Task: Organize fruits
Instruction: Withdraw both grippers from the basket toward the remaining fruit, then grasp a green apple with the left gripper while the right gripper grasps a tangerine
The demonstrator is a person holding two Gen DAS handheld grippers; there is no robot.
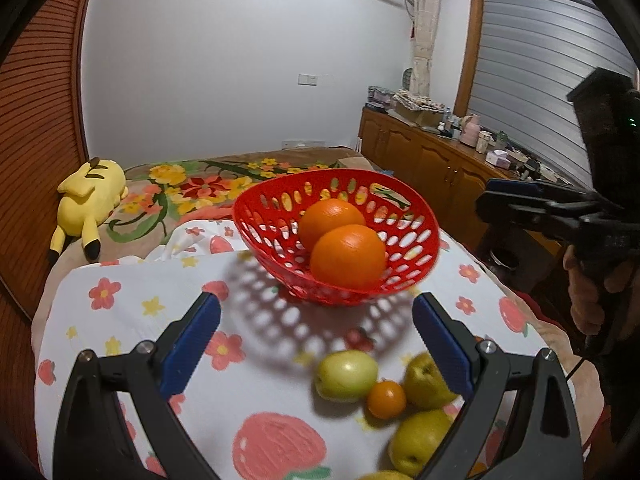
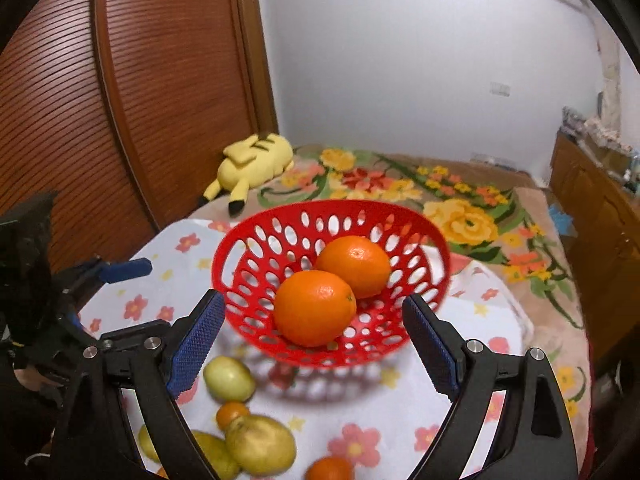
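A bedroom with white walls, a slatted wooden wardrobe (image 2: pixel 120 92) and a low wooden cabinet (image 1: pixel 432 160): a floral bedspread (image 2: pixel 460 208) covers the bed, where a yellow plush toy (image 1: pixel 90 196) lies near the wardrobe. In front, a white cloth (image 1: pixel 132 304) printed with flowers and strawberries carries a red perforated basket (image 1: pixel 264 216) holding two oranges (image 1: pixel 348 256), touching each other.

The left gripper (image 1: pixel 316 316) has its blue-padded fingers (image 1: pixel 192 340) wide apart, holding and touching nothing. The right gripper (image 2: pixel 312 318) is likewise spread wide and empty; a hand (image 1: pixel 588 296) grips its handle.

The basket sits just beyond both sets of fingers. Loose fruit lies on the cloth nearer the cameras: a green apple (image 1: pixel 346 376), a small orange (image 1: pixel 386 399) and yellowish pears (image 1: pixel 424 438), clustered by the left gripper's right finger.
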